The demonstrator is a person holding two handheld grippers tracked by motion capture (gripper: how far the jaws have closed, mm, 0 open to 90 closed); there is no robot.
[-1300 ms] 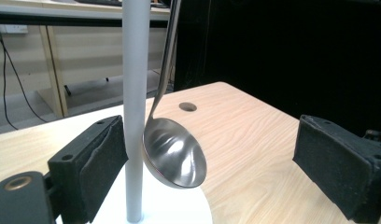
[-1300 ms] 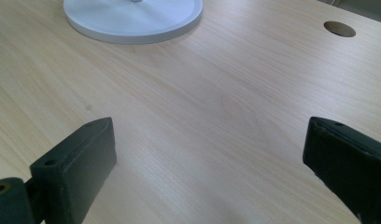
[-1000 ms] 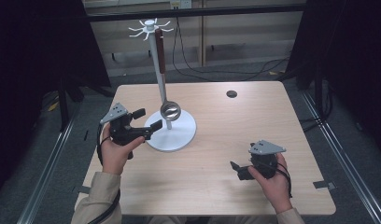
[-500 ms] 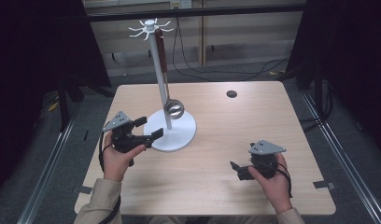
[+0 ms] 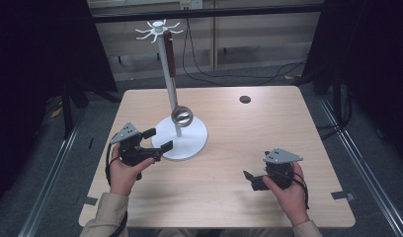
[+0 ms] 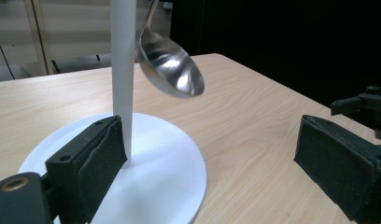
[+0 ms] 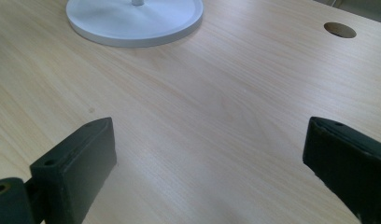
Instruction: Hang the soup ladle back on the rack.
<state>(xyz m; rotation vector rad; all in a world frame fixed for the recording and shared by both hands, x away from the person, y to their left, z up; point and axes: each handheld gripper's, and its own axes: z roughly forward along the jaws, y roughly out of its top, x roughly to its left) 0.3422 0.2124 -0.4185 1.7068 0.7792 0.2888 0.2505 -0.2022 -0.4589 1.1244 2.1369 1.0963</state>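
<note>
On the pale wooden tabletop (image 5: 229, 148) stands a white metal utensil stand with a round flat base (image 5: 187, 143) and a tall thin pole topped by radiating hooks. A shiny steel ladle with a dark reddish-brown handle (image 5: 181, 116) hangs from one hook, its bowl low beside the pole and above the base. The left hand-held gripper (image 5: 158, 139) sits at the base's near-left edge, jaws spread wide and holding nothing; in the left gripper view, one black pad (image 6: 93, 165) is over the base just beside the pole, and the ladle's bowl hangs tilted above between the jaws. The right hand-held gripper (image 5: 250, 178) rests low over bare tabletop, well apart from the stand, jaws wide open and empty. A small dark round hole (image 5: 245, 99) lies at the tabletop's far side.
</note>
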